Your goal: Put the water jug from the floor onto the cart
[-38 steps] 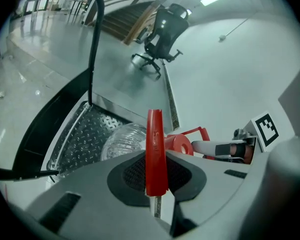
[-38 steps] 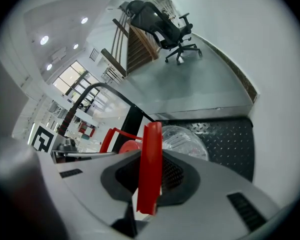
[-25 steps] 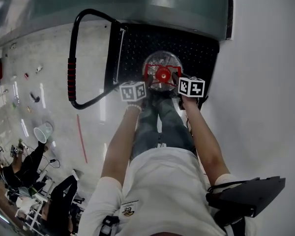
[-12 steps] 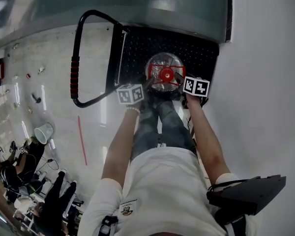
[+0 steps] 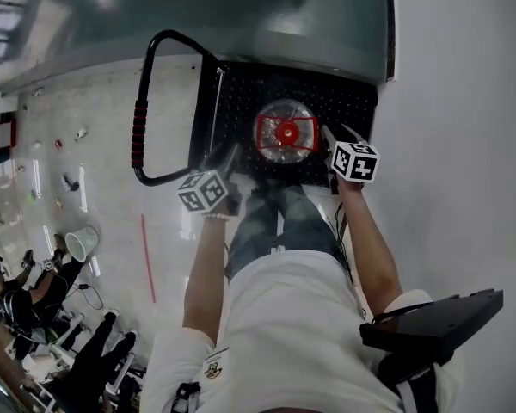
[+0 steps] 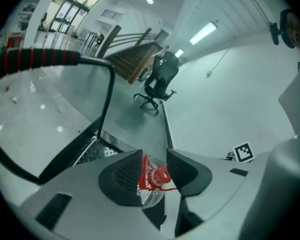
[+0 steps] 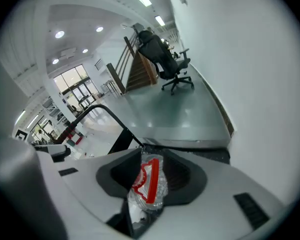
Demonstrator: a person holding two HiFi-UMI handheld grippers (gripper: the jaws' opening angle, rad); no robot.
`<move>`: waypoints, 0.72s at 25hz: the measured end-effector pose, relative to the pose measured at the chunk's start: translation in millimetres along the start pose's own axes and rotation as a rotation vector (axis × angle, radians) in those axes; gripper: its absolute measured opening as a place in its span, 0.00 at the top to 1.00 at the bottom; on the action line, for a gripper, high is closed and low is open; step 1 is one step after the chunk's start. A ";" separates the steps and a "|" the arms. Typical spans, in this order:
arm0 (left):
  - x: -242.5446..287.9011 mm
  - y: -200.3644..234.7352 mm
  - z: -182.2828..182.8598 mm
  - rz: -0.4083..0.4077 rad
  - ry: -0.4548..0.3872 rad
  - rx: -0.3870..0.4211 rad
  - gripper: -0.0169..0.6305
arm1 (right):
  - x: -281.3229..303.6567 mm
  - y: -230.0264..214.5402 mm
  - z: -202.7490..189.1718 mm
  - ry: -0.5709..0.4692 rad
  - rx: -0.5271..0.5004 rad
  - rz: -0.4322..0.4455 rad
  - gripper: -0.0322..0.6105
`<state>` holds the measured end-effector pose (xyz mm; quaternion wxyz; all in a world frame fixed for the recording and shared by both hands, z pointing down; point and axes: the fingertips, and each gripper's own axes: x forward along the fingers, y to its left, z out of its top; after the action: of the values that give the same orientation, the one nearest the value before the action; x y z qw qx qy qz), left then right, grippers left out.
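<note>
Both grippers have come off the jug's neck, where they sat pressed at either side of the red cap a second ago, and are now drawn back toward the person. The water jug (image 5: 285,133) has stayed put: it stands upright on the black studded deck of the cart (image 5: 348,101), near the deck's middle, with its red cap and red carry handle facing up.

From the head view, the left gripper (image 5: 230,163) hangs at about 7 o'clock from the jug, well off it and over the deck's near edge. Its 2 jaws stand wide apart with nothing clamped. In the left gripper view the jug only shows through the gap, beyond the tips. The right gripper (image 5: 333,138) sits at about 4 o'clock from the jug, close beside it but apart from it. Its jaws are closing, yet they grip nothing. In the right gripper view the clear bottle and its red handle show past the tips, and I see no pad pressing on them.

At 9 o'clock from the deck, the cart's black push handle (image 5: 139,136) with its red-banded grip rises over the pale floor (image 5: 95,188). A white wall (image 5: 464,101) runs along at 3 o'clock. Far down the hall, at 12 o'clock in the left gripper view, stands a black office chair (image 6: 157,81).
</note>
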<state>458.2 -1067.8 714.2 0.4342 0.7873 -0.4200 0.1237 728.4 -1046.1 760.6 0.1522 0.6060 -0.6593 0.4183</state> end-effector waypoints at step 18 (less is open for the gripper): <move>-141.0 -56.2 22.7 -0.150 0.022 0.331 0.97 | -155.8 181.1 15.6 -0.303 -0.009 0.036 0.93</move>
<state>410.6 -992.4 589.3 0.3112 0.8756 -0.3292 0.1673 599.6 -968.3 574.4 0.0460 0.6497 -0.6872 0.3217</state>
